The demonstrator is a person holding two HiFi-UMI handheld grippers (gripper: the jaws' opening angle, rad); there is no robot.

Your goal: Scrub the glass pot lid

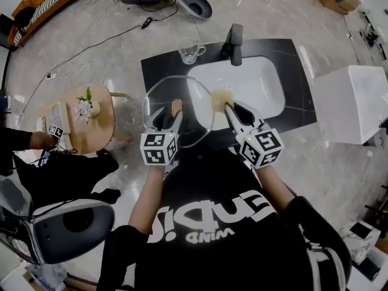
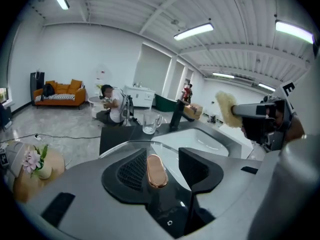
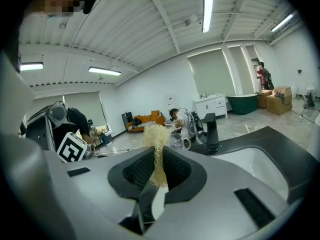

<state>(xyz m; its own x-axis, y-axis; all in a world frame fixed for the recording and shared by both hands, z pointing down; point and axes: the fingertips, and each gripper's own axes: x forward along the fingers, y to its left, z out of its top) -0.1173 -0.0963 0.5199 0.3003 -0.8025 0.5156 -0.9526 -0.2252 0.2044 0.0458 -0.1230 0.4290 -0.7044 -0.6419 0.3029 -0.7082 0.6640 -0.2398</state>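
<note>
Head cam sits above the person and faces forward and steeply down. It catches the left tool and right tool at mid-frame, with the black worktop and sink just beyond. The left tool cam rides right behind its own jaws. It looks out over the glass lid, close under the lens, toward the faucet, glass mug and far orange sofa. The right tool comes in at its right edge. The right tool cam has the same mounting, with the scrub pad close to the lens. All three views share the faucet, mug and sink. Both tool cams share the sofa and ceiling lights.
</note>
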